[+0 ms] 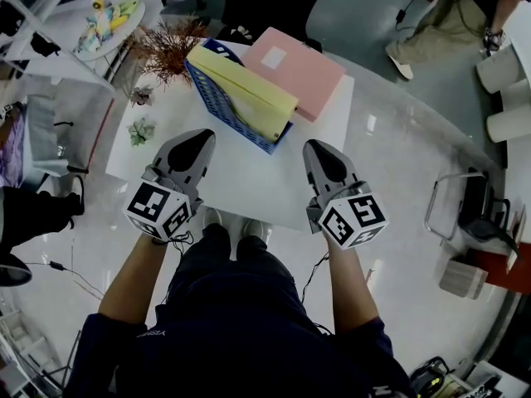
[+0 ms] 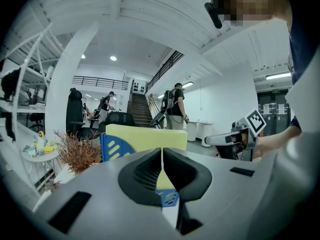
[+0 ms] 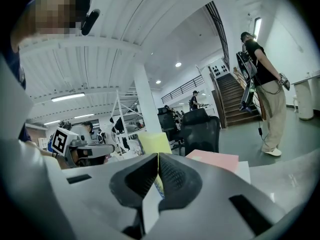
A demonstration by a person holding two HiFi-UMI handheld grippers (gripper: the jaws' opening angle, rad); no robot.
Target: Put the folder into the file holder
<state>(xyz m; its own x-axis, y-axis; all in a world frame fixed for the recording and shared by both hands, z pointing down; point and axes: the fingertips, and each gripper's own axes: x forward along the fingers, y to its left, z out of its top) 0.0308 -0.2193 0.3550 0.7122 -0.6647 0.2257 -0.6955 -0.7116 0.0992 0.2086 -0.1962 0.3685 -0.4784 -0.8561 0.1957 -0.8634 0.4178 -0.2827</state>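
Observation:
A yellow folder [image 1: 246, 96] stands in the blue file holder [image 1: 217, 104] at the back of the white table [image 1: 249, 185]. Just behind it to the right, a pink folder [image 1: 292, 69] lies flat. My left gripper [image 1: 200, 139] hovers over the table's near left, shut and empty, pointing at the holder. My right gripper [image 1: 319, 149] sits at the near right, likewise shut with nothing between its jaws. In the left gripper view the yellow folder [image 2: 145, 136] and the holder [image 2: 113, 147] rise beyond the shut left gripper [image 2: 161, 156]. Beyond the shut right gripper [image 3: 157, 165] in its own view lies the pink folder [image 3: 215, 160].
A dried reddish plant [image 1: 170, 44] stands left of the holder, with two small succulents [image 1: 141, 131] at the table's left edge. A round side table with colourful toys [image 1: 108, 19] is far left. A chair [image 1: 466, 207] stands right. A person [image 3: 262, 84] stands beyond the table.

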